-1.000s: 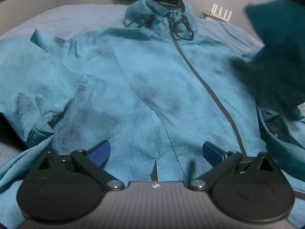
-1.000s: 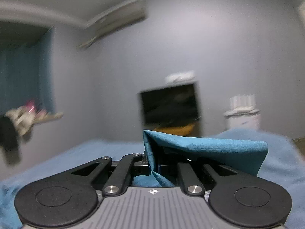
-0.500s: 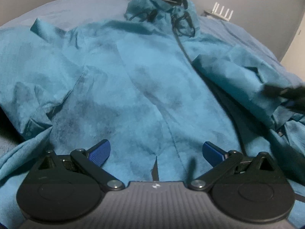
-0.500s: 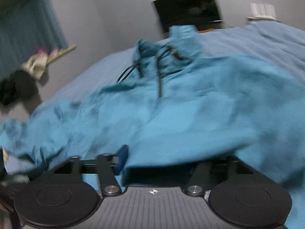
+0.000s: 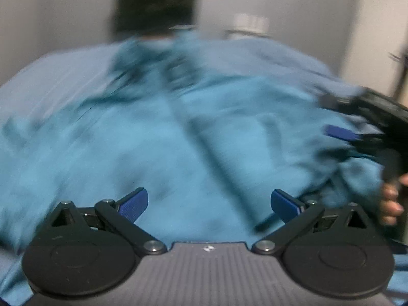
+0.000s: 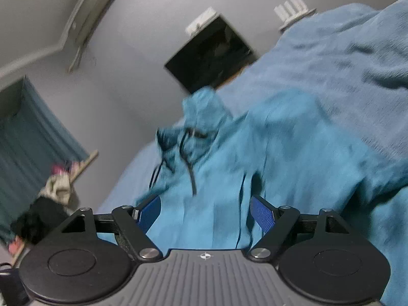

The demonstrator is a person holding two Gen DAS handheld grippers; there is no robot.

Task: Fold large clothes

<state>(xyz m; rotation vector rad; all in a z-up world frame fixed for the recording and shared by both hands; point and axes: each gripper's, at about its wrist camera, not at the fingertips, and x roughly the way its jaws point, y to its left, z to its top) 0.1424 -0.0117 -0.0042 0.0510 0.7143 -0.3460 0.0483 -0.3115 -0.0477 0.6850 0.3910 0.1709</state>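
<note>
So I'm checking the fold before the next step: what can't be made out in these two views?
- Left wrist view: jacket is motion-blurred; zipper, seams and fold edges unreadable.
- Left wrist view: right gripper is smeared at the right edge; only one blue pad shows.
- Right wrist view: the jacket's hem is hidden behind the right gripper's body and cut off by the bottom edge.
- Right wrist view: drawcords blur; their ends are unclear.
- Left gripper open, empty.

both grippers are spread wide with nothing pinched, left gripper [image 5: 208, 205] pointing level, right gripper [image 6: 206, 214] rolled sideways, held by bare fingers [image 5: 390, 204].
</note>
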